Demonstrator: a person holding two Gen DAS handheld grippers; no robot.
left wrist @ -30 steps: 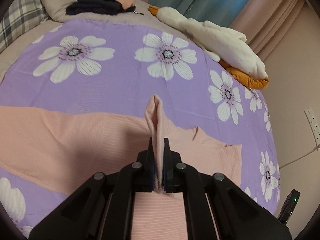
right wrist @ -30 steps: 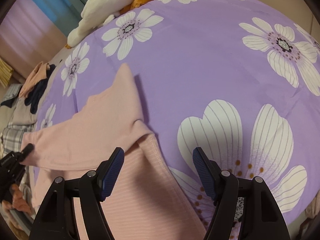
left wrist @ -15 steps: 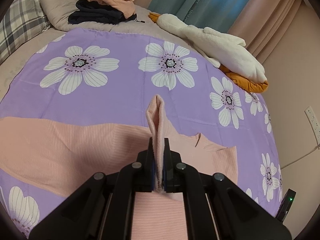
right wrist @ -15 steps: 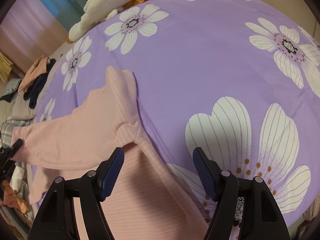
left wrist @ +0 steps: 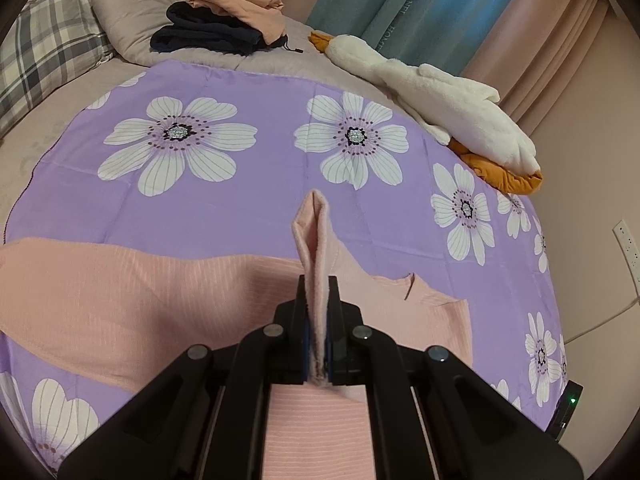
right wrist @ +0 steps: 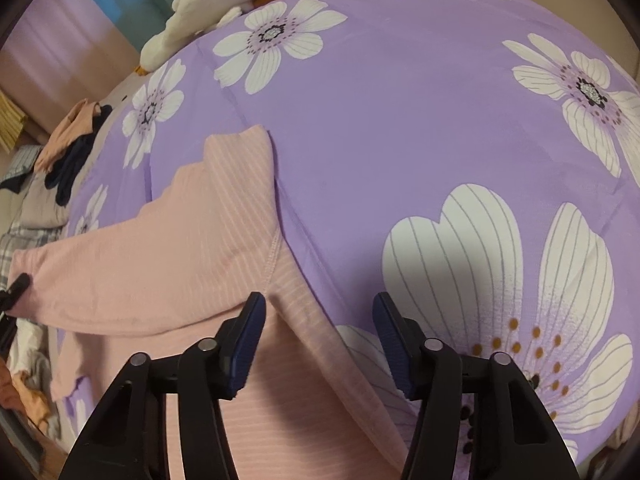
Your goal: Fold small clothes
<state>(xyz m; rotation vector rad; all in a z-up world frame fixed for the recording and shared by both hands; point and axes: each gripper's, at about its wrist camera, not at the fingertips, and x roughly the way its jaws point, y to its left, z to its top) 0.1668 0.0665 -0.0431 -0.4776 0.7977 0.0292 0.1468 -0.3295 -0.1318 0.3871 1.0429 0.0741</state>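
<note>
A pink ribbed long-sleeve top (left wrist: 120, 288) lies spread on the purple flowered sheet (left wrist: 240, 208). My left gripper (left wrist: 317, 300) is shut on a pinched fold of the pink top, which sticks up between its fingers. In the right wrist view the top (right wrist: 192, 248) lies with a sleeve folded across its body. My right gripper (right wrist: 318, 316) is open and empty, just above the top's armpit seam and side edge. The left gripper's tip (right wrist: 16, 286) shows at the far left there.
A white plush goose (left wrist: 436, 96) lies on an orange cloth along the sheet's far right edge. A stack of folded dark and peach clothes (left wrist: 224, 20) sits on a pillow at the back. A plaid pillow (left wrist: 44, 48) is at the back left. More clothes (right wrist: 24, 396) lie beyond the near left edge.
The left gripper has lifted and pulled back with the fold, so more sheet shows. The sleeve has been drawn across the top. The right gripper stays open and has shifted slightly closer.
</note>
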